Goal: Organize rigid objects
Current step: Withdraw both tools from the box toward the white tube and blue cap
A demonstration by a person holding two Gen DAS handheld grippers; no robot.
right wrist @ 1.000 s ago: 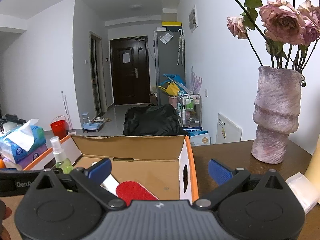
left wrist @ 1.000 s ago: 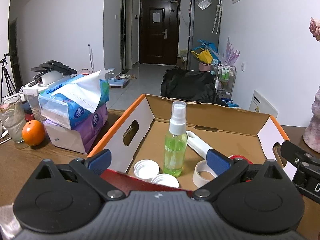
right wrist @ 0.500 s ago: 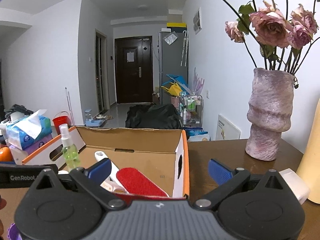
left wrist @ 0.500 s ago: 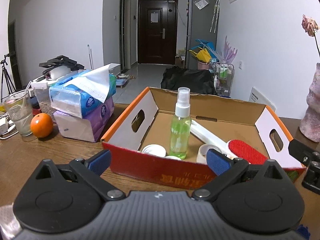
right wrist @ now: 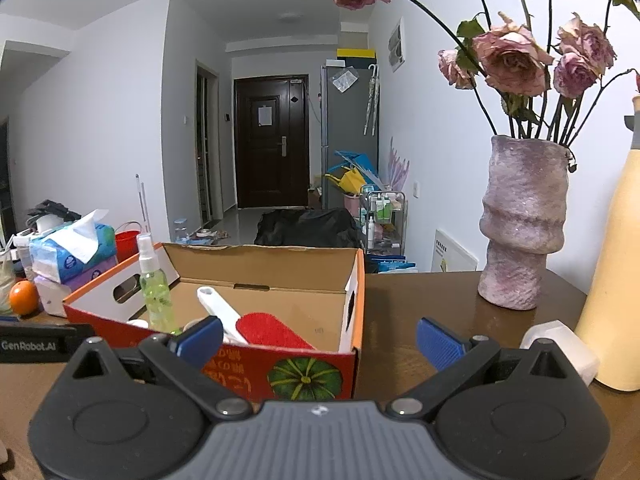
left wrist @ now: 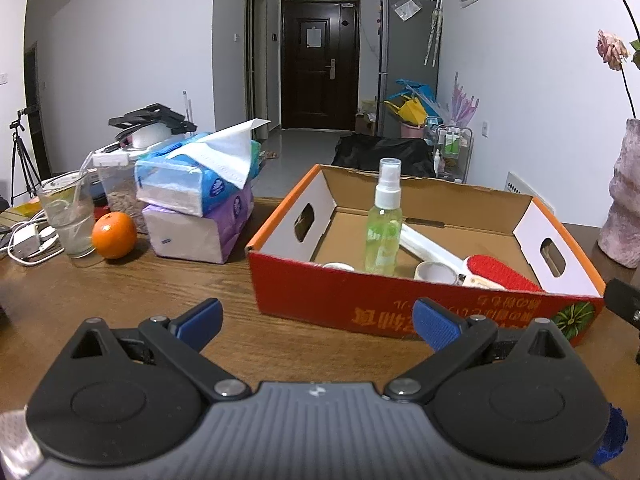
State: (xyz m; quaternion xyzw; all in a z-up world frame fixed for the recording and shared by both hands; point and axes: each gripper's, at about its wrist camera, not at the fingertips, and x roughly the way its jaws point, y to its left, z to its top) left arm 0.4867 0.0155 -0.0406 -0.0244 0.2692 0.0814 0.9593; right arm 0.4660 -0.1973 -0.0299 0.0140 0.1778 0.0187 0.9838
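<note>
Left hand-held gripper (left wrist: pixel 316 322) and right hand-held gripper (right wrist: pixel 318 338): fingers apart, empty. Box (left wrist: pixel 400 312) sits just ahead on table (left wrist: pixel 132 288), holding upright spray bottle (left wrist: pixel 383 228), brush (left wrist: pixel 496 270) and tape (left wrist: pixel 436 274), gathered there for tidiness.

Bare tabletop (left wrist: pixel 192 280) lies open in front of the cardboard box (left wrist: pixel 360 300). Stacked tissue packs (left wrist: pixel 200 208), an orange (left wrist: pixel 114 235) and a glass (left wrist: pixel 70 216) crowd the box's left side; a vase (right wrist: pixel 520 224) and a yellow bottle (right wrist: pixel 616 260) close off the right. Inside the box, an upright spray bottle (left wrist: pixel 383 224) blocks the middle.
</note>
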